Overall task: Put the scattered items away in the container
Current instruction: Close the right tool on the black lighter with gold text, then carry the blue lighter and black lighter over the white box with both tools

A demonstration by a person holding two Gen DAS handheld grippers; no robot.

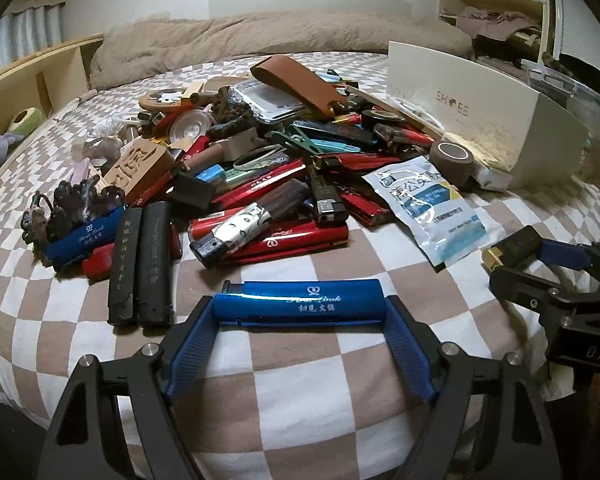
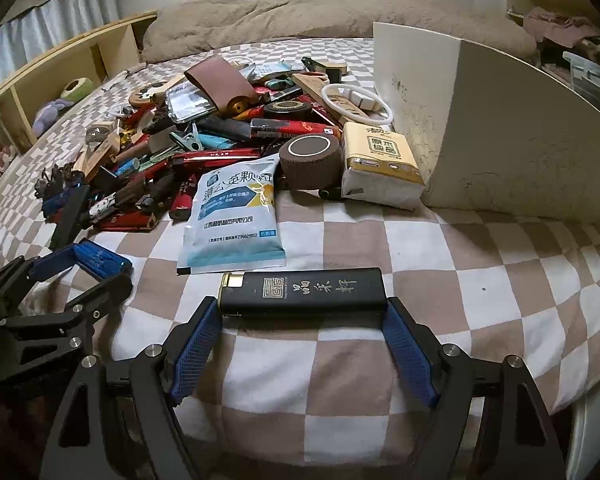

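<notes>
- My left wrist view sits low over the checkered bed (image 1: pixel 284 360), looking forward and down along the left hand-held gripper (image 1: pixel 300 308), very near the sheet.
- My right wrist view looks the same way along the right hand-held gripper (image 2: pixel 302 310), just as near.
- Both face the pile of clutter (image 1: pixel 260 152) and the white box (image 1: pixel 480 112) beyond it.
- They share the white sachet (image 1: pixel 432 204), the brown tape roll (image 1: pixel 454 160) and the beige duvet (image 1: pixel 260 36) at the far end.
- Each view catches the other gripper at its edge.
</notes>
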